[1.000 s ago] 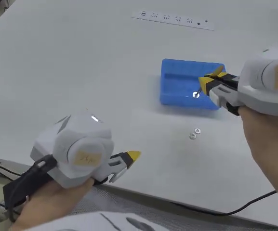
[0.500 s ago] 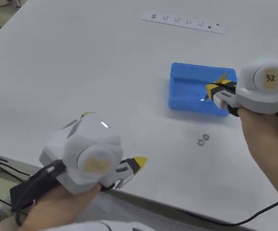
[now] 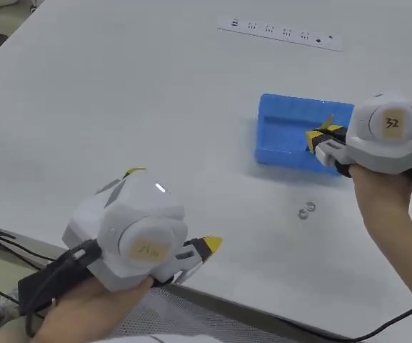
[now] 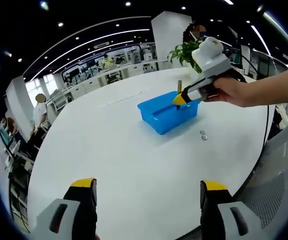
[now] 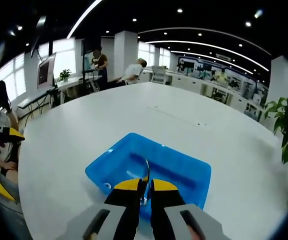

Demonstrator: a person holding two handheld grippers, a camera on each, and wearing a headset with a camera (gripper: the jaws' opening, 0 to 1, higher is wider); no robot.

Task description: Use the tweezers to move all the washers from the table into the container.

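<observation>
Item 1: L gripper [image 4: 148,186], hand-held at near edge of the white tabletop [image 3: 120,107], left part; yellow-tipped jaws spread wide, nothing betw. them

Item 2: R gripper [image 5: 144,184], hand-held over near right part of the blue rectangular plastic container [image 3: 284,114]; yellow-tipped jaws pressed almost together, clamped on item 3

Item 3: thin silver metal tweezers [image 5: 146,168], gripped in R gripper jaws; prongs stick fwd past the jaw tips and point down into the container; prongs look close together, though can't tell if anything is pinched at the tips

Item 4: container, open top, upright on the tabletop, right of centre; blue floor seen in R gripper view; small pale spot at its near left inside corner, too small to ID

Item 5: two small silver metal washers [image 3: 306,210], flat on the tabletop, outside the container, betw. its near wall and the tabletop's near edge; the pair lie just beside each other, maybe touching; apart from both grippers; also seen in L gripper view [image 4: 202,133], near the container's corner

Item 6: long white power strip [image 3: 280,33], flat on the tabletop beyond the container's far wall, well apart from it
</observation>
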